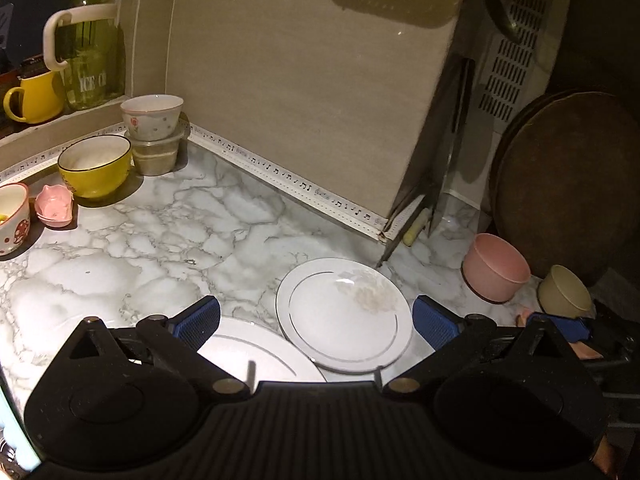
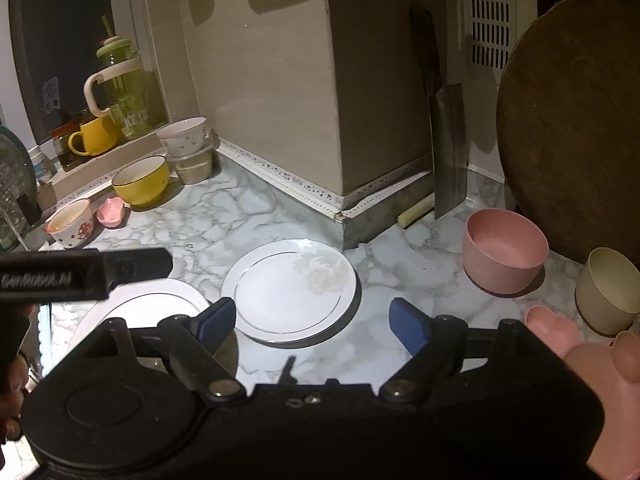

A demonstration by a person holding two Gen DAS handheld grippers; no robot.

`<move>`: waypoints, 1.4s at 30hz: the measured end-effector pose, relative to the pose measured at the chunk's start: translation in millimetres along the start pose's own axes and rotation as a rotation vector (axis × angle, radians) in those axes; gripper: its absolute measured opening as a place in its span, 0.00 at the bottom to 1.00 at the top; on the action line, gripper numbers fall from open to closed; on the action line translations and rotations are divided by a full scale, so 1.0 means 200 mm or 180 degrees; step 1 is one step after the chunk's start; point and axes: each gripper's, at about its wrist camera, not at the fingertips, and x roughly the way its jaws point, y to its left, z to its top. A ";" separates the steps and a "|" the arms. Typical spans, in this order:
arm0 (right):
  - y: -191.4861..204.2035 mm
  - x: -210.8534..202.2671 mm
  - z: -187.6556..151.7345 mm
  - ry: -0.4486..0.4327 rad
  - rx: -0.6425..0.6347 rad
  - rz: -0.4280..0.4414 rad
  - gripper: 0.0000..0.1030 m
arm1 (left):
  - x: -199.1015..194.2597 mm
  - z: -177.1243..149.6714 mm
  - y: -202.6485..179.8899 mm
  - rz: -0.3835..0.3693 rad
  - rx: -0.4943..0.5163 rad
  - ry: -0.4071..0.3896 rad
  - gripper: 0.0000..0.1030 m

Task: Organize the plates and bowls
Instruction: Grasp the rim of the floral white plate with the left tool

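A white plate with a faint flower print (image 1: 344, 316) (image 2: 290, 290) lies on the marble counter. A second white plate (image 1: 256, 354) (image 2: 152, 304) lies to its left, partly hidden. My left gripper (image 1: 316, 320) is open above the two plates, empty. My right gripper (image 2: 312, 320) is open and empty, just in front of the flowered plate. A pink bowl (image 1: 496, 268) (image 2: 504, 254) and a beige bowl (image 1: 564, 292) (image 2: 608, 290) stand at the right. A yellow bowl (image 1: 94, 166) (image 2: 140, 180) stands at the back left.
A floral bowl on a plastic tub (image 1: 154, 120) (image 2: 182, 136), a small pink dish (image 1: 54, 206) (image 2: 110, 212) and a mushroom-print cup (image 1: 12, 218) (image 2: 72, 224) stand at the back left. A round wooden board (image 1: 568, 188) (image 2: 572, 120) and a cleaver (image 2: 448, 148) lean at the right. A green jug (image 1: 86, 48) sits on the sill.
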 end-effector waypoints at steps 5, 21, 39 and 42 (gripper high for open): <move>-0.04 0.09 0.03 0.0051 0.0019 -0.0041 0.81 | 0.15 0.05 -0.04 0.0123 0.0237 0.0014 1.00; -0.17 0.42 0.07 0.0356 0.0060 -0.0143 0.80 | 0.53 0.15 -0.03 0.0439 0.0394 0.0268 1.00; -0.23 0.69 0.06 0.0717 0.0315 0.0018 0.58 | 0.78 0.15 0.09 0.0266 0.0132 0.0778 0.78; -0.23 0.71 0.05 0.0750 0.0383 0.0054 0.52 | 0.81 0.15 0.12 0.0181 -0.0027 0.0895 0.65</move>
